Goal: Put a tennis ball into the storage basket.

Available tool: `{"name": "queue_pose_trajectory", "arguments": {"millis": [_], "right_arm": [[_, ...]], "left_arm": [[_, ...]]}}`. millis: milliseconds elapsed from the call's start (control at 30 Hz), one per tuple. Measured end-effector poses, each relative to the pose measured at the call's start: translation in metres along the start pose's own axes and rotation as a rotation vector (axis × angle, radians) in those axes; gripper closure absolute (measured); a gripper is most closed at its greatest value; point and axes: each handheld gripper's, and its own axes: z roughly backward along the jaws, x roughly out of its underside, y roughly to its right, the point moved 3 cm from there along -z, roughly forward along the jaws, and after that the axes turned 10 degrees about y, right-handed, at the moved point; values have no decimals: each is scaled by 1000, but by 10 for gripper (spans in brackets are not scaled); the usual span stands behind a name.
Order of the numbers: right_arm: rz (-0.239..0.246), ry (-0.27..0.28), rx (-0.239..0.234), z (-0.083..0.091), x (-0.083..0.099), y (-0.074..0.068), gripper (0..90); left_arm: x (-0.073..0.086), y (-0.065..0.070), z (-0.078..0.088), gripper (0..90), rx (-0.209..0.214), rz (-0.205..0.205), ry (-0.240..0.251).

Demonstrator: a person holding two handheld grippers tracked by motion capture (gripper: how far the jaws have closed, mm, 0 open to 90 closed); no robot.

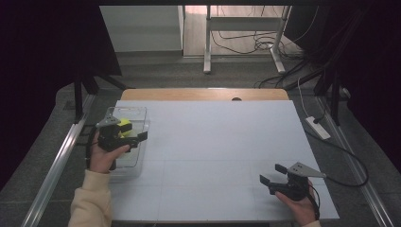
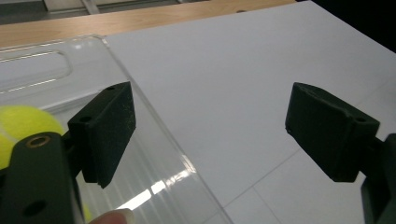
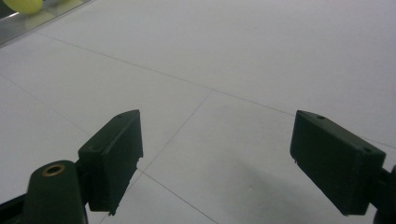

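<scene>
Left gripper (image 1: 135, 140) partly hides, seemingly, a tennis ball (image 1: 124, 126).

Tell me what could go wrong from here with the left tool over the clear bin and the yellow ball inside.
1. The left tool is open with nothing between its jaws and sits over the near wall of the clear plastic bin; a jaw could catch that wall and shove or tip the bin.
2. The yellow tennis ball lies to one side of the jaws, not between them; closing now would likely miss it or nudge it rolling.
</scene>
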Motion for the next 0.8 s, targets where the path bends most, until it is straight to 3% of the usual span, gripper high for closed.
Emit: {"name": "queue_pose_trajectory", "arguments": {"millis": [133, 333, 567, 800], "right_arm": [[-1, 7, 3, 2, -1, 1, 170], [5, 5, -2, 1, -1, 0, 169], [3, 5, 4, 2, -1, 1, 169], [2, 5, 8, 3, 0, 1, 170]], "left_arm": [[5, 15, -2, 173, 14, -52, -6], [14, 32, -2, 169, 63, -79, -11], [23, 40, 3, 170, 91, -87, 1], [37, 50, 5, 168, 108, -126, -19]]}}
